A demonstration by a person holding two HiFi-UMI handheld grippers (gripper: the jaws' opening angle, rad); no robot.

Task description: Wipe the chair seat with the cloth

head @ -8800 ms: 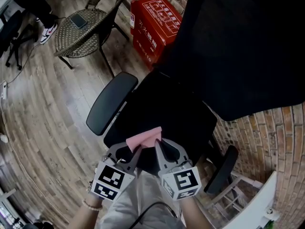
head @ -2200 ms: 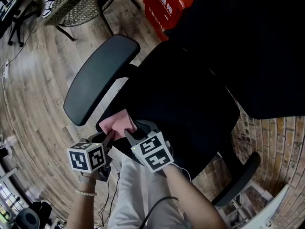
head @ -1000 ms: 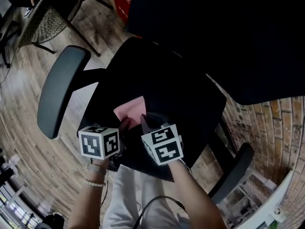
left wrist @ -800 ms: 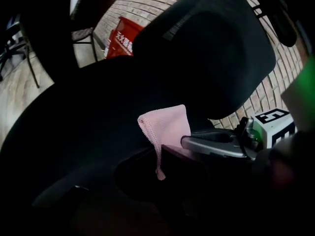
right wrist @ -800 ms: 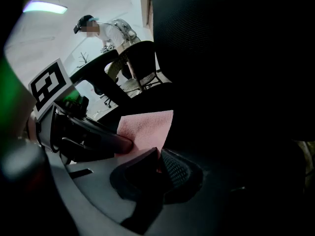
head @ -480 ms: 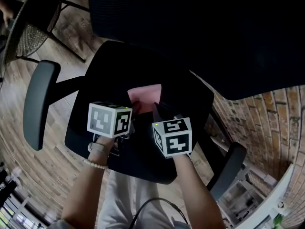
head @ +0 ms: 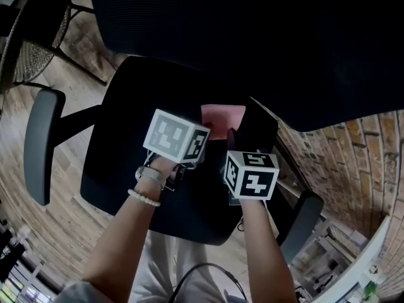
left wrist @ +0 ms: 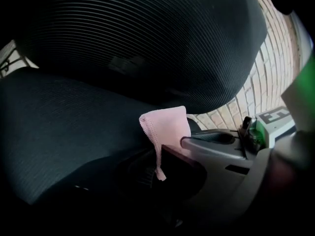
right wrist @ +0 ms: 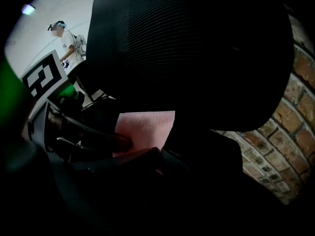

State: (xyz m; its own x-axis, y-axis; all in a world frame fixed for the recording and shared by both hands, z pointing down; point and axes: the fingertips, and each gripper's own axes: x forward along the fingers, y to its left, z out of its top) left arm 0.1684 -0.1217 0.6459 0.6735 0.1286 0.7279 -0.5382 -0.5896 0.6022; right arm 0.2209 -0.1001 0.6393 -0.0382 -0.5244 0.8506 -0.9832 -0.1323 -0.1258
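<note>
The pink cloth (head: 222, 120) is on the black chair seat (head: 126, 112), at about 2 o'clock from the seat's middle in the head view, close under the backrest (head: 265, 43). The left gripper (left wrist: 158, 171) and the right gripper (right wrist: 156, 155), side by side, are each clenched on the cloth's near edge.

The cloth (head: 222, 117) is small, pink and of a fine woven fabric, with a stitched hem along one edge. It lies on the far right part of the chair seat (head: 132, 137), close under the backrest. Its near edge is lifted and pinched, on one side by the left gripper (left wrist: 160, 157) and on the other by the right gripper (right wrist: 155, 154). The seat is black, wide and finely ribbed, with a rounded front edge.
</note>
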